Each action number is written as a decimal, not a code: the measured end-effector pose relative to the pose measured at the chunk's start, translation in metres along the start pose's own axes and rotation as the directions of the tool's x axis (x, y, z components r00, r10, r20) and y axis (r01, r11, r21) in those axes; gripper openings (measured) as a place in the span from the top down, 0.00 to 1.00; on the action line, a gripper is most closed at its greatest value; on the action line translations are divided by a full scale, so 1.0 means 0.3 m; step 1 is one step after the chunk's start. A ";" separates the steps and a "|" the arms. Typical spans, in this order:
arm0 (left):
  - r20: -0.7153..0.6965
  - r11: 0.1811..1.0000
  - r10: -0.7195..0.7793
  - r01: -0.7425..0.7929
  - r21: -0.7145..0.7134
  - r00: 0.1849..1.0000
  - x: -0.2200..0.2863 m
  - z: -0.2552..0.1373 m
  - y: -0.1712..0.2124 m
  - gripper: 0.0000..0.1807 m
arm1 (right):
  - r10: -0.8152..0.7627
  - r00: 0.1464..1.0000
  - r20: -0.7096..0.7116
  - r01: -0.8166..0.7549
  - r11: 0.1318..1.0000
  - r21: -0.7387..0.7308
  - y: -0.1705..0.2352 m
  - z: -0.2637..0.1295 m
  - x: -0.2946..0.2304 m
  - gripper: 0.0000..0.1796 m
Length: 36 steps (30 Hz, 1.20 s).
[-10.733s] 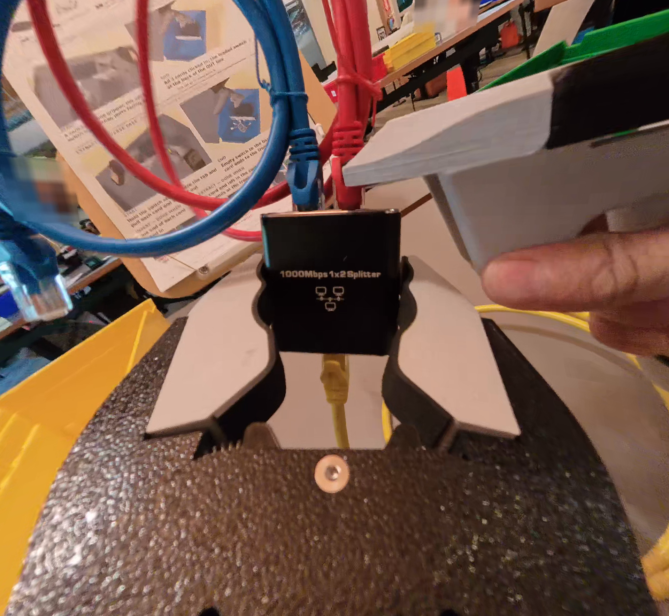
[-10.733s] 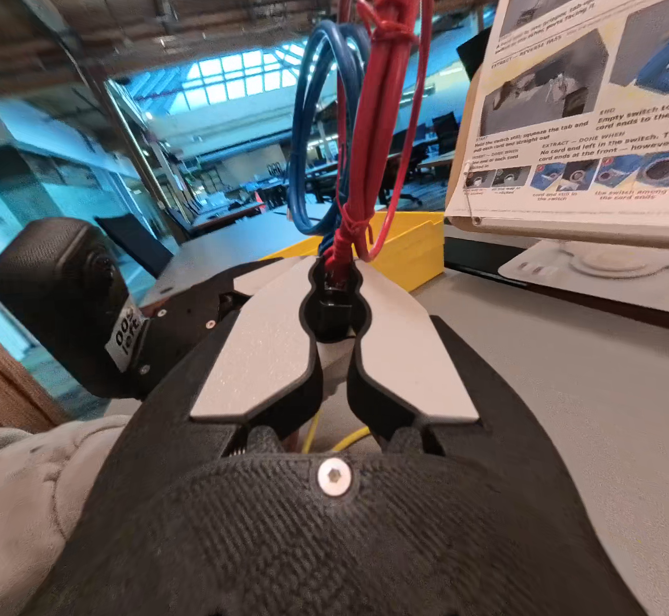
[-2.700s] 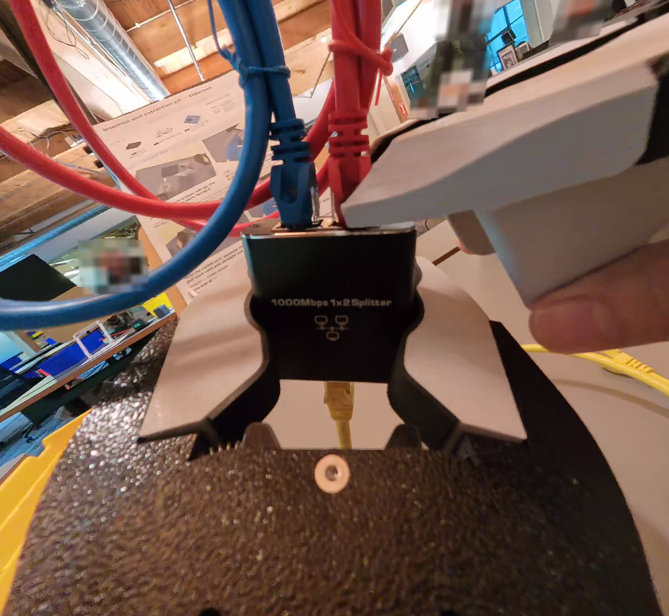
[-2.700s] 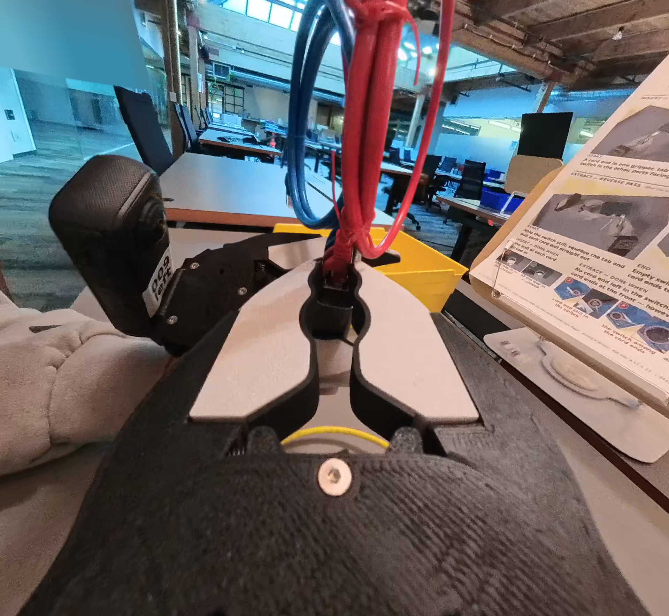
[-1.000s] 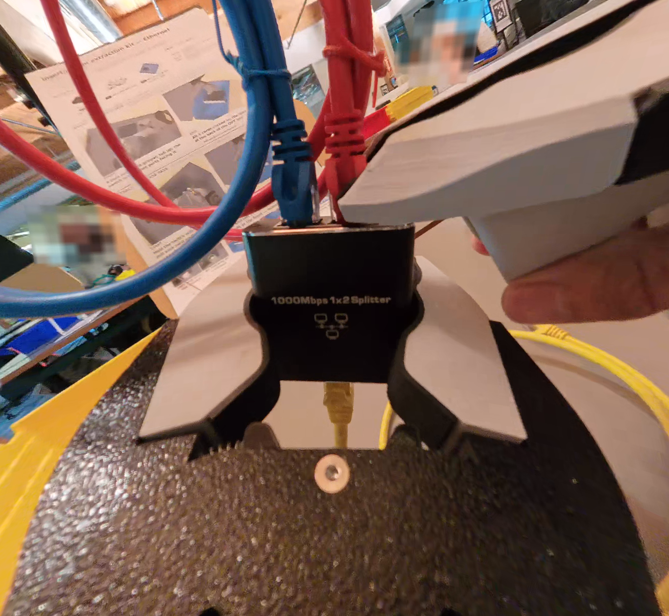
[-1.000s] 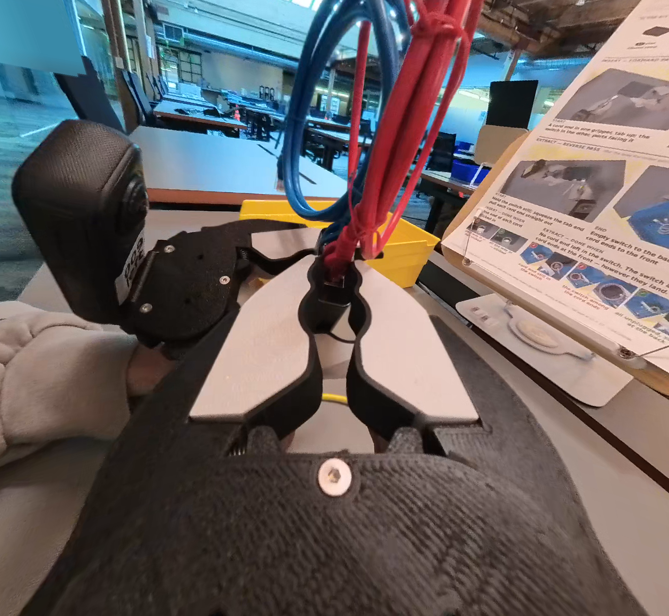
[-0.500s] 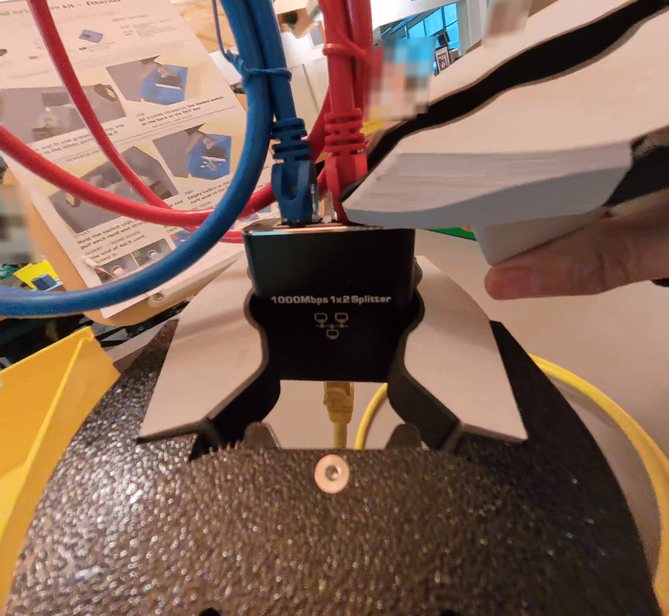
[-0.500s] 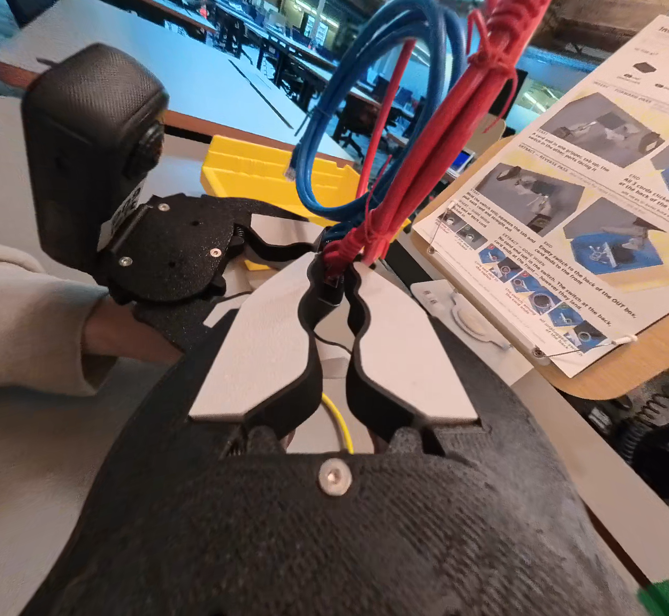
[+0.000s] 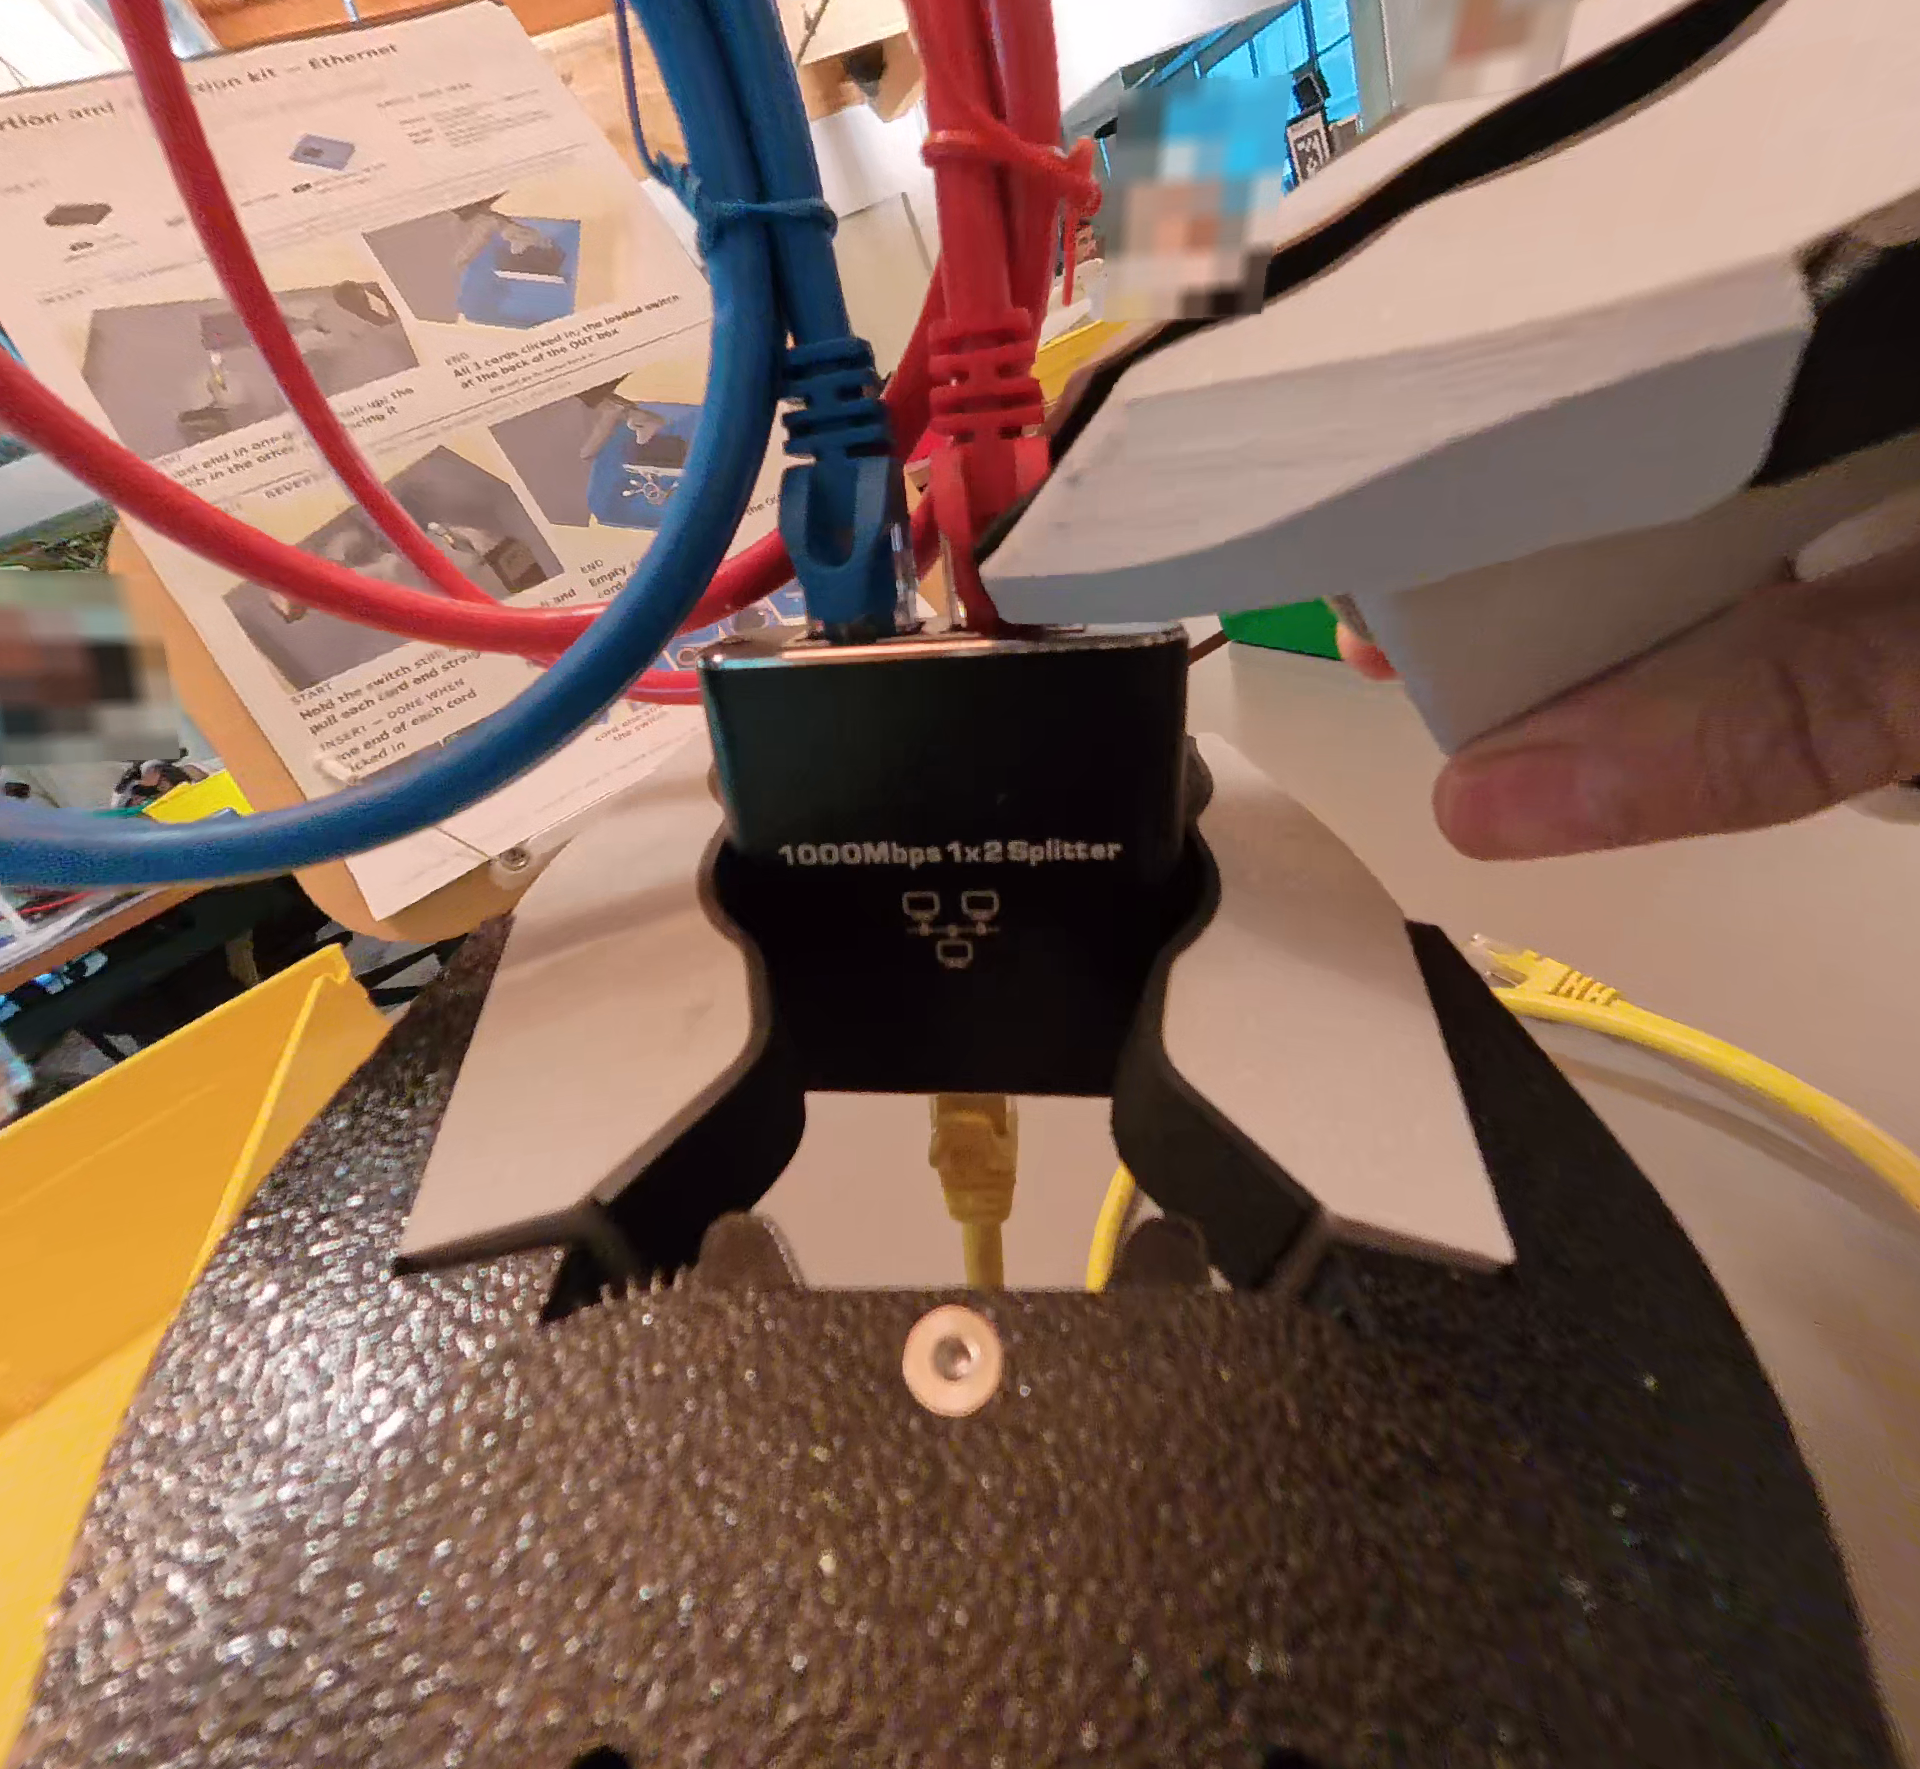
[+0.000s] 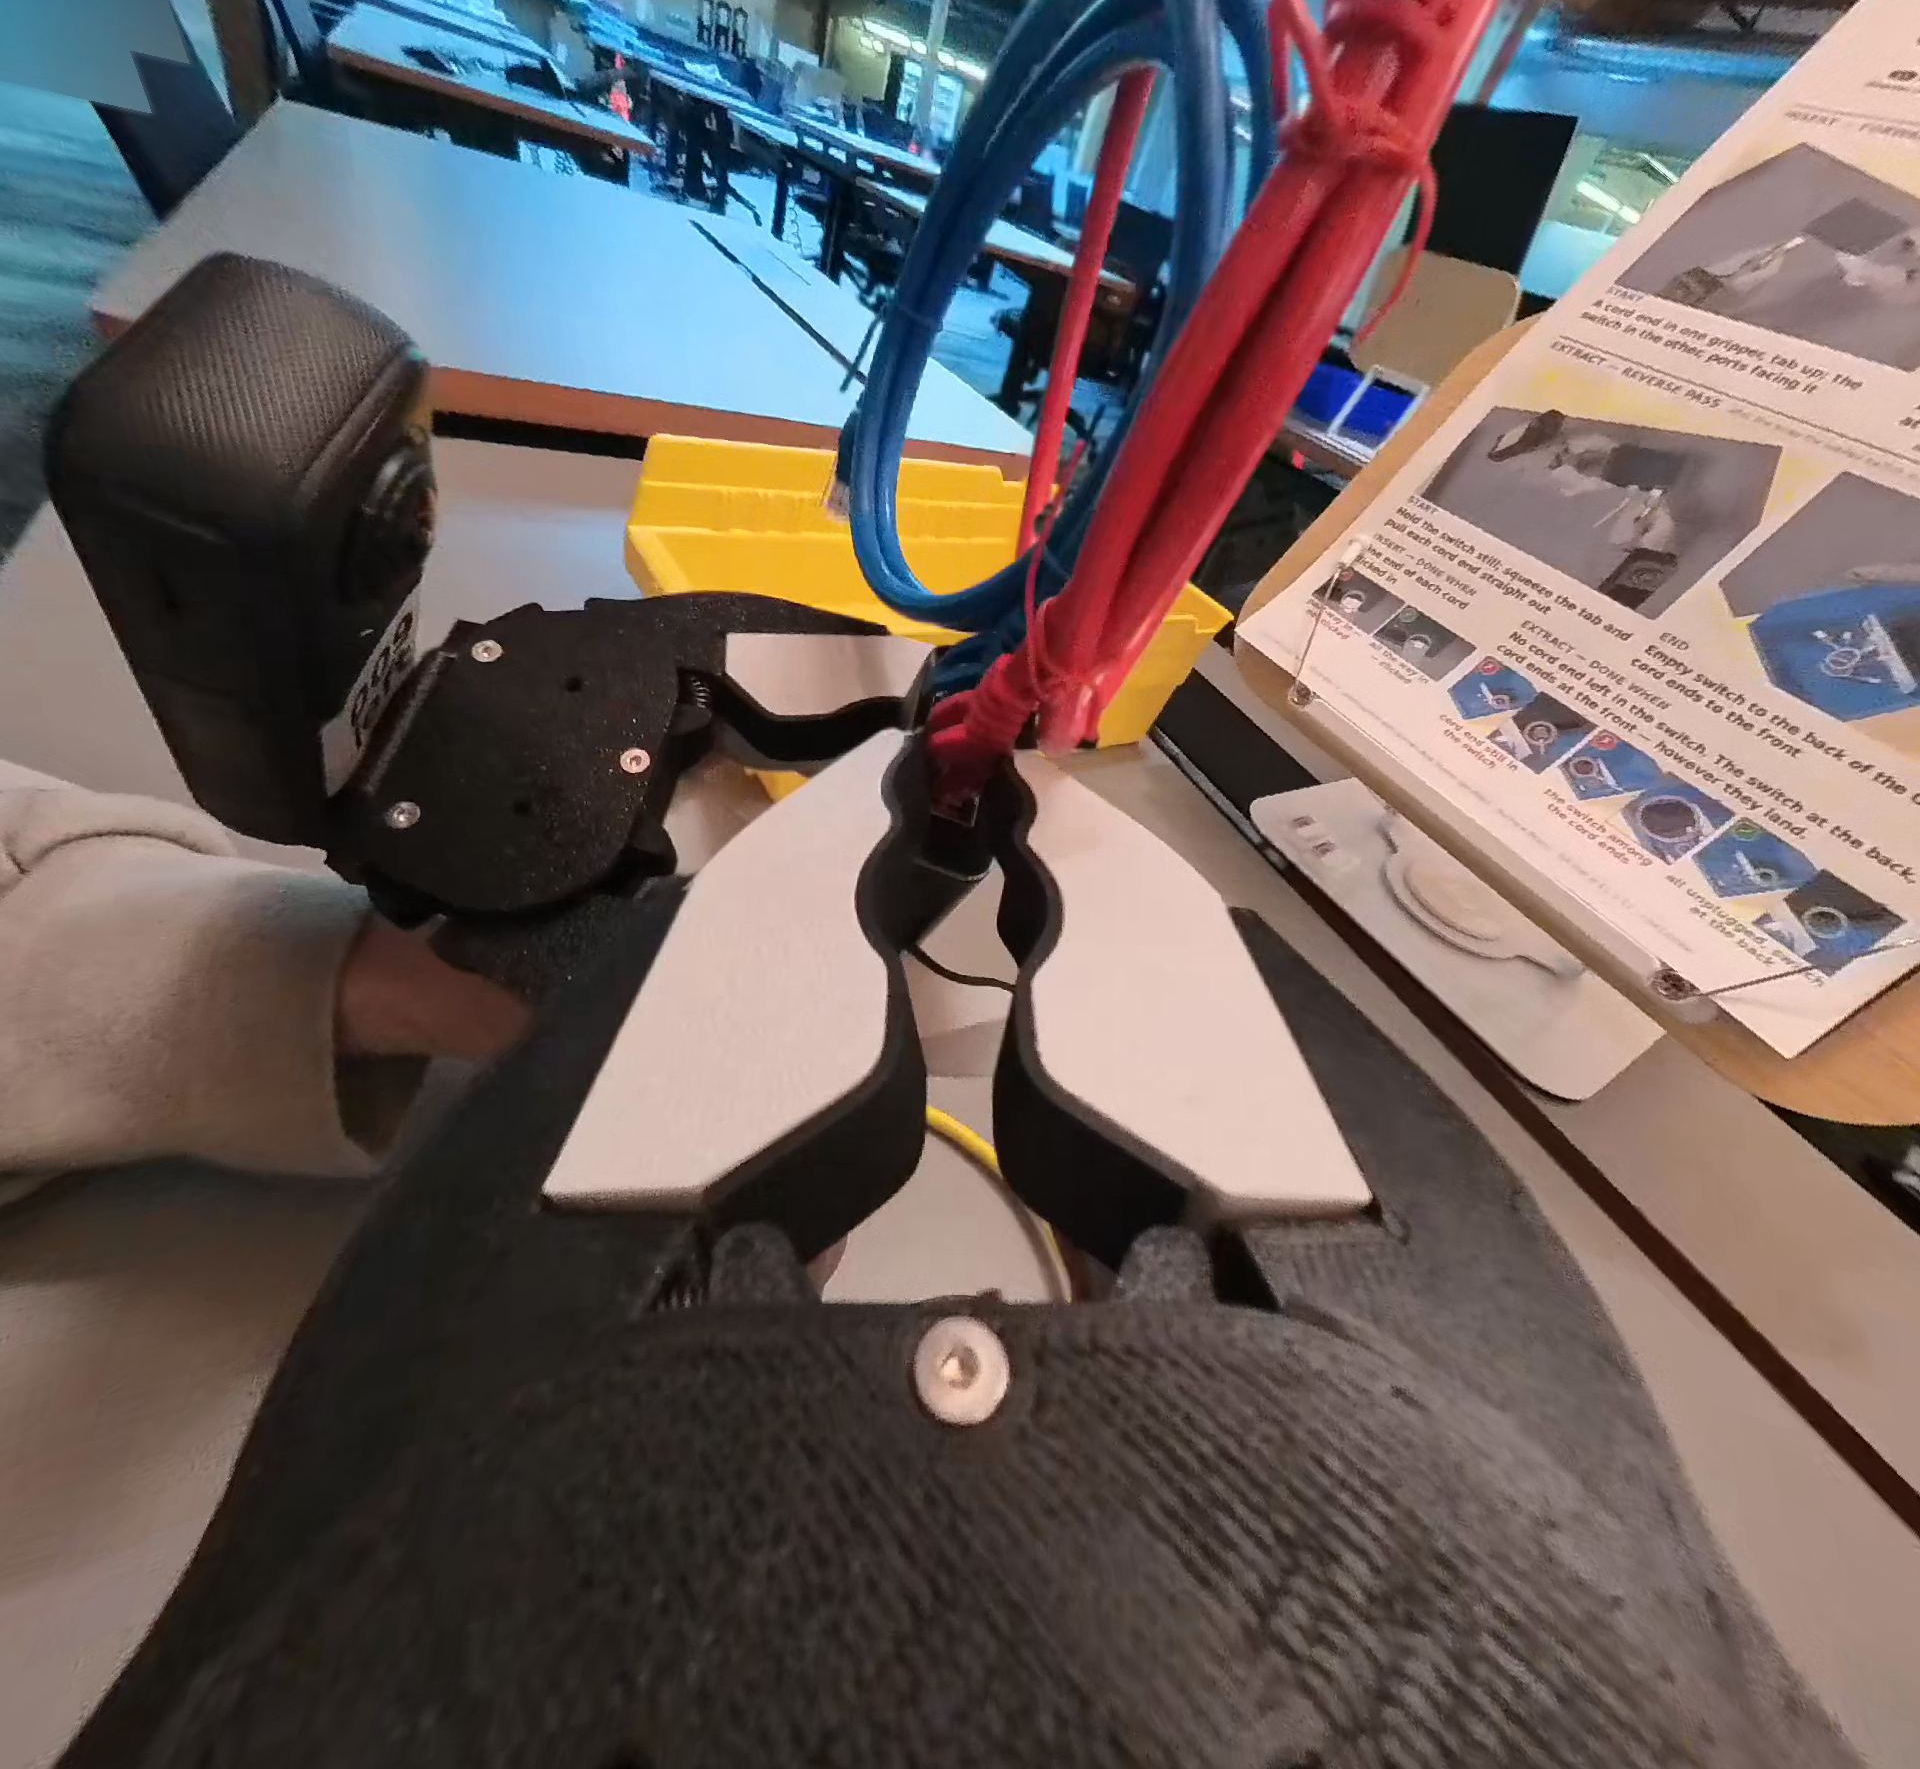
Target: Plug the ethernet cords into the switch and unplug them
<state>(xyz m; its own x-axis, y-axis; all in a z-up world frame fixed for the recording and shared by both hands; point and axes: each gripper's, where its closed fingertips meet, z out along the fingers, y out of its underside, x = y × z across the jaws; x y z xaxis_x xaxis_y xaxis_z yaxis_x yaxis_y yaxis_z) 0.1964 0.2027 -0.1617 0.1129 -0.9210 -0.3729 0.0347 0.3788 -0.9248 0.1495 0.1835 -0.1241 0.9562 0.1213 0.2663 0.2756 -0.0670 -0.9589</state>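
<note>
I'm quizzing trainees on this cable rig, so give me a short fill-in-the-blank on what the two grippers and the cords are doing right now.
1. The left gripper is shut on the black ____.
2. The right gripper pinches the plug of the ____ cord.
3. Beside that plug, the blue cord sits in the switch's other ____ port.
4. The cord entering the switch from the near end is ____.

Missing words: switch; red; far-end; yellow
</note>
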 end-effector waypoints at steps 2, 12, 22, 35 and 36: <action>-0.009 1.000 0.007 -0.007 -0.007 1.000 0.007 0.003 0.003 0.58 | 0.045 0.999 0.009 -0.045 0.999 0.011 0.007 -0.006 0.005 0.93; -0.045 0.999 -0.038 0.038 -0.007 0.998 0.019 0.006 -0.002 0.58 | 0.159 0.986 0.052 -0.162 0.984 0.067 0.003 -0.009 0.012 0.93; 0.079 0.997 0.082 -0.082 -0.013 0.993 -0.034 -0.004 -0.005 0.59 | 0.336 0.920 0.201 -0.377 0.899 0.221 -0.014 0.002 -0.002 0.93; 0.106 0.995 0.100 -0.100 0.000 0.989 -0.046 -0.008 -0.013 0.59 | 0.354 0.908 0.224 -0.405 0.877 0.257 -0.026 0.005 -0.009 0.92; 0.110 0.995 0.102 -0.103 -0.001 0.989 -0.047 -0.008 -0.013 0.59 | 0.356 0.907 0.225 -0.407 0.877 0.257 -0.025 0.006 -0.009 0.92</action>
<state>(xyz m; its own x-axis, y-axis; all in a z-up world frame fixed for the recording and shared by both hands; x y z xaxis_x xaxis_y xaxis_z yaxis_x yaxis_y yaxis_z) 0.1921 0.2140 -0.1532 0.2240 -0.8617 -0.4553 0.0218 0.4714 -0.8816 0.1446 0.1853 -0.1178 0.9433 0.3091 -0.1213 -0.1731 0.1460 -0.9740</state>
